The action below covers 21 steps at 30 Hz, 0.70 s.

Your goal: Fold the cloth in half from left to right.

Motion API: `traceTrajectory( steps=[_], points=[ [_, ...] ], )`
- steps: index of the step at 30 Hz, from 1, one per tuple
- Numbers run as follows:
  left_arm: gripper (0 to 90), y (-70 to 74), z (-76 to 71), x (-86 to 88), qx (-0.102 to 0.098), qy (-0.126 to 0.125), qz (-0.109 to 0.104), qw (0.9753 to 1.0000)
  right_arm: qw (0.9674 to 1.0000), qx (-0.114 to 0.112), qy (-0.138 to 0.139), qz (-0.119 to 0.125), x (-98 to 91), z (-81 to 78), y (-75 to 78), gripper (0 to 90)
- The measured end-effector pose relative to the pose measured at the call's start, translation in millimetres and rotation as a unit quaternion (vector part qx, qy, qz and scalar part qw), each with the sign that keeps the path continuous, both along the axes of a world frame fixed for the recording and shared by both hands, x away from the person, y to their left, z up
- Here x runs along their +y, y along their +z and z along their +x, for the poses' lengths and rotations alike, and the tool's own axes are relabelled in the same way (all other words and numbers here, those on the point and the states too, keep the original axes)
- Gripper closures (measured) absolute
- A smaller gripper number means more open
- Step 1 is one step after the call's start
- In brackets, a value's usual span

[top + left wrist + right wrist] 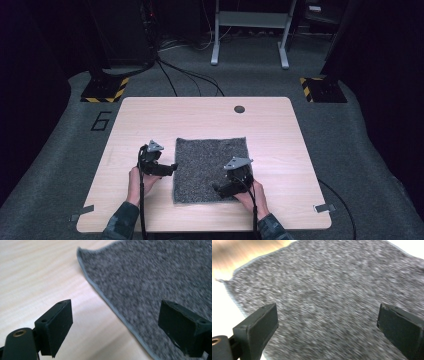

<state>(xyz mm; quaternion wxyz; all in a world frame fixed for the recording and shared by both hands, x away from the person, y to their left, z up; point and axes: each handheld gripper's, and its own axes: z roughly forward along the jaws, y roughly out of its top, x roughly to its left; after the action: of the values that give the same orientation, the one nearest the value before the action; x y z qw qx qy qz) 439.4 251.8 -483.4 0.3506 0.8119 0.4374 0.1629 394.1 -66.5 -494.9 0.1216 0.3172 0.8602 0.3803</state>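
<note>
A square grey cloth (pixel 211 168) lies flat on the light wooden table (pixel 150 120). My left gripper (pixel 172 168) hovers at the cloth's left edge, pointing right toward it. In the left gripper view its jaws stand wide apart with nothing between them, and the cloth's hemmed edge (pixel 110 305) runs between the two pads. My right gripper (pixel 217 189) is over the cloth's near right part, pointing left. In the right gripper view its jaws are spread wide above the grey cloth (pixel 327 297), holding nothing.
A dark round hole (pixel 239 109) sits near the table's far edge. Cables trail from both grippers past the table's near edge. Beyond the table are grey carpet, black-and-yellow marked stand bases (pixel 105 90) and a white metal frame (pixel 250 30).
</note>
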Motion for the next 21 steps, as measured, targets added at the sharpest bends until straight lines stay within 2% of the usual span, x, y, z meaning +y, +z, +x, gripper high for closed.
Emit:
traceTrajectory(
  steps=[4, 8, 9, 11, 12, 13, 15, 19, 21],
  points=[
    [12.7, 0.8, 15.6, -0.4, -0.001, 0.006, -0.007, 1.0, 0.9999, -0.002, 0.016, -0.001, 14.4, -6.0, 0.3, 3.4],
    [12.8, -0.3, 33.2, -0.8, 0.007, 0.01, -0.011, 0.9999, 0.9996, -0.002, 0.028, 0.003, 25.3, -9.4, 0.3, 4.0],
    [12.6, -1.2, 37.2, -1.6, 0.011, 0.013, -0.017, 0.9997, 0.9996, 0.002, 0.027, 0.009, 28.2, -10.8, 0.1, 4.2],
    [12.4, -2.4, 44.7, -3.0, 0.011, 0.016, -0.01, 0.9998, 0.9993, 0.005, 0.036, 0.006, 34.4, -13.1, -0.7, 4.3],
    [12.3, -3.0, 49.1, -3.8, 0.02, 0.017, -0.014, 0.9996, 0.9991, 0.004, 0.042, 0.0, 39.5, -15.4, -1.5, 4.4],
    [12.2, -3.8, 51.5, -4.3, 0.02, 0.019, -0.018, 0.9994, 0.9989, 0.013, 0.045, -0.001, 44.7, -18.6, -2.0, 4.5],
    [12.2, -4.9, 57.4, -5.4, 0.019, 0.025, -0.02, 0.9993, 0.9982, 0.007, 0.059, -0.004, 52.2, -20.3, -3.5, 4.8],
    [12.0, -7.8, 70.7, -5.7, 0.032, 0.028, -0.03, 0.9986, 0.9969, 0.003, 0.079, 0.0, 71.1, -26.9, -4.7, 6.8],
    [12.7, -8.9, 75.3, -6.9, 0.024, 0.036, -0.025, 0.9988, 0.9958, 0.003, 0.091, 0.0, 81.3, -30.0, -4.3, 8.4]
  ],
)
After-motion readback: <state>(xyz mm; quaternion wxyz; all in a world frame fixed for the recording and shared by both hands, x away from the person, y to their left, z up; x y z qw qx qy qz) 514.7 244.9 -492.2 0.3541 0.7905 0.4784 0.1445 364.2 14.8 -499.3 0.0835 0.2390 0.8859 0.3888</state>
